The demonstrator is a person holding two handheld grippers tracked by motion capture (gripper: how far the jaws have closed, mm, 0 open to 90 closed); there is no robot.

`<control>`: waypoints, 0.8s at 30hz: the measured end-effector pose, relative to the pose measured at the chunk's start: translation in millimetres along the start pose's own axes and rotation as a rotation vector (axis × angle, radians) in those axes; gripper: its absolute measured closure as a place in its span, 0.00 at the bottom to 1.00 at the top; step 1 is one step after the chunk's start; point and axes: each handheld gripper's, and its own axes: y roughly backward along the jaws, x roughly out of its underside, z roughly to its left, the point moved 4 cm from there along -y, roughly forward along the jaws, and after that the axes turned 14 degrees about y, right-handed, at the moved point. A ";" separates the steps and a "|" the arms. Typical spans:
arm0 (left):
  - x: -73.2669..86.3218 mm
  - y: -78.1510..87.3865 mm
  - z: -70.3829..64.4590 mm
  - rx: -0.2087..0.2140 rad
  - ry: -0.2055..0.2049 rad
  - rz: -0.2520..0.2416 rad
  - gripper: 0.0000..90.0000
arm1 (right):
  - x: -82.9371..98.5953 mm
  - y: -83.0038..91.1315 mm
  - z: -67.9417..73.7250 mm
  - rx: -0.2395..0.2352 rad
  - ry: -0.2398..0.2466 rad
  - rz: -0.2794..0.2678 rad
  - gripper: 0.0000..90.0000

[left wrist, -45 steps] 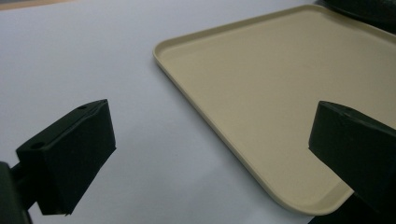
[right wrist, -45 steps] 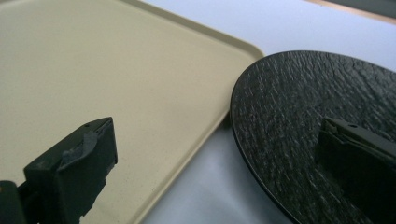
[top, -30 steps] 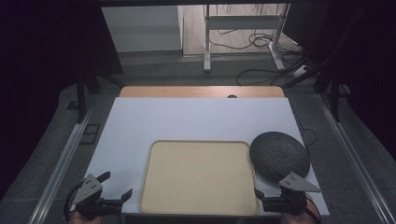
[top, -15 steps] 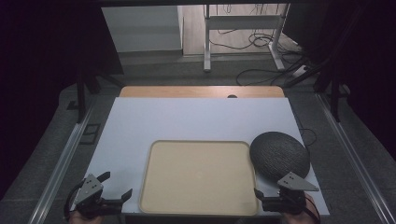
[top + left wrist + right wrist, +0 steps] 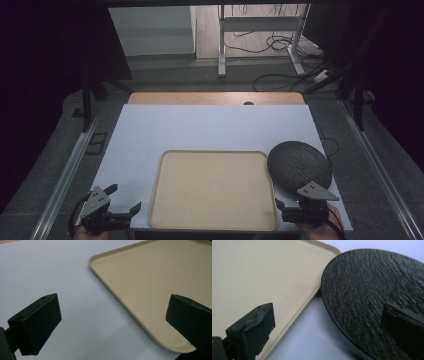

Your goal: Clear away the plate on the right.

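Both grippers wide open, holding nothing. Left gripper (image 5: 121, 201) sits at the tray's (image 5: 214, 190) 8 o'clock on the counter (image 5: 200, 125). Right gripper (image 5: 286, 206) hovers at the 5 o'clock corner, beside the dark plate (image 5: 299, 165) at 3 o'clock.

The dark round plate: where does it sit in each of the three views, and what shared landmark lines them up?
High view: the dark round plate lies on the white table, right of the beige tray.
Left gripper view: not in this picture.
Right gripper view: the plate covers the right half, beyond the open right tongs.
Shared landmark: the tray.
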 end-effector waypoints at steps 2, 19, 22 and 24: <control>0.1 -0.3 -0.1 0.002 0.000 0.002 0.00 | 0.5 -0.6 0.6 -0.002 0.005 0.023 0.00; 0.8 -2.6 -1.2 0.003 -0.013 0.022 0.00 | 3.1 -3.5 -1.4 0.215 0.324 0.243 0.22; 0.7 -2.9 -1.2 0.002 -0.013 0.022 0.00 | 3.1 -4.7 -0.2 0.219 0.363 0.253 0.25; 0.7 -2.7 -1.3 0.002 -0.013 0.022 0.00 | 2.8 -5.8 1.2 0.242 0.408 0.269 0.28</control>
